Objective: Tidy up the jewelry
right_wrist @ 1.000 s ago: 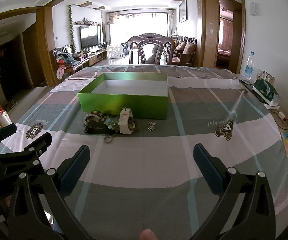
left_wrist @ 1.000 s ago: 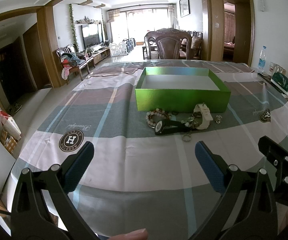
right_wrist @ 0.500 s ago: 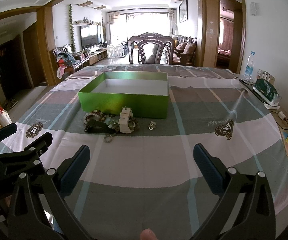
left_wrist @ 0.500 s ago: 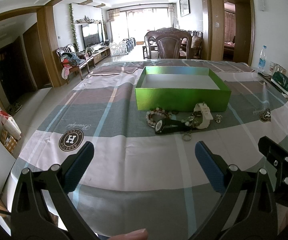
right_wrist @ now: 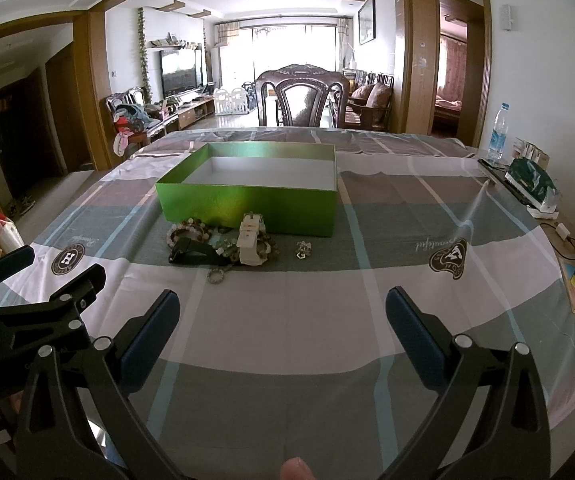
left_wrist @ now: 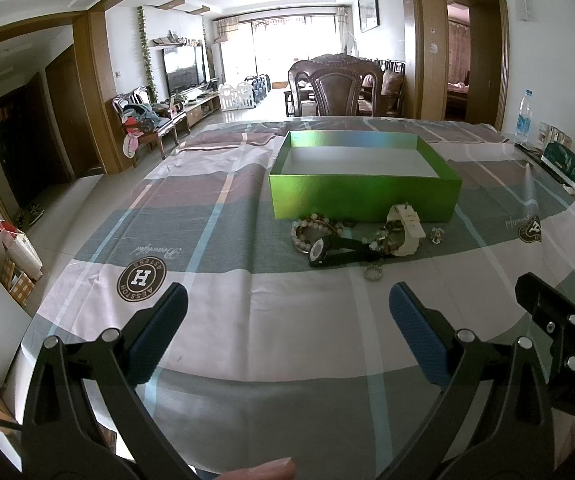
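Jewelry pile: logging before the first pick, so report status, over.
Left gripper and right gripper open, empty, short of the pile. Jewelry heaped on the cloth against the green box; what shows of the box interior is bare. Nothing in the way.

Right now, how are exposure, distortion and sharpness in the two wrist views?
Left wrist: window blown out, strong fisheye bending with dark corners, jewelry fairly sharp, box front shows sheen. Right wrist: same backlit window, curved tablecloth lines, jewelry legible, soft glare at the table's right edge.
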A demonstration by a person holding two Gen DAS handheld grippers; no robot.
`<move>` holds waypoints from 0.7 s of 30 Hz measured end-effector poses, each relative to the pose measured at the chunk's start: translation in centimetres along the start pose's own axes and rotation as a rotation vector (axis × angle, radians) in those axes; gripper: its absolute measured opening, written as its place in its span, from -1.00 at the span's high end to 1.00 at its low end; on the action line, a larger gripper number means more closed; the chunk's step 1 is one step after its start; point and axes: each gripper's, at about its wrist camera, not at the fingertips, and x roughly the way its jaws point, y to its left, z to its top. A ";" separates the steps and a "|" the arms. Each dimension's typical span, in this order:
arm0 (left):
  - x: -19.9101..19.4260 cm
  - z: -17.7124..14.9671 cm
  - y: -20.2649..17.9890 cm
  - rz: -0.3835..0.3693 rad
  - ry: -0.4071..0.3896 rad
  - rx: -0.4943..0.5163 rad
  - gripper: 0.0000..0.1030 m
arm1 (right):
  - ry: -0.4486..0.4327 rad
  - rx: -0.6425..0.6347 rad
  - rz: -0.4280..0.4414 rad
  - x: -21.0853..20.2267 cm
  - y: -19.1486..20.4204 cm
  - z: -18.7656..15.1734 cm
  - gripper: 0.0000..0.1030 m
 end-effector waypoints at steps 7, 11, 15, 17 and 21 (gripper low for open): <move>0.0 -0.3 0.1 -0.001 0.007 -0.002 -0.93 | 0.002 0.000 -0.001 0.0 -0.1 -0.1 -0.95; 0.0 -0.2 0.1 -0.001 0.009 0.000 -0.93 | 0.003 0.000 -0.001 0.0 -0.1 -0.1 -0.95; 0.9 -0.1 0.8 -0.004 0.034 -0.006 -0.93 | 0.017 0.001 -0.014 0.7 -0.7 -0.3 -0.95; 2.6 0.1 1.7 0.004 0.085 -0.017 -0.93 | 0.035 0.001 -0.023 1.5 -1.3 -0.3 -0.95; 4.9 0.5 3.0 0.011 0.135 -0.033 -0.77 | 0.063 0.020 0.012 4.0 -2.6 0.8 -0.90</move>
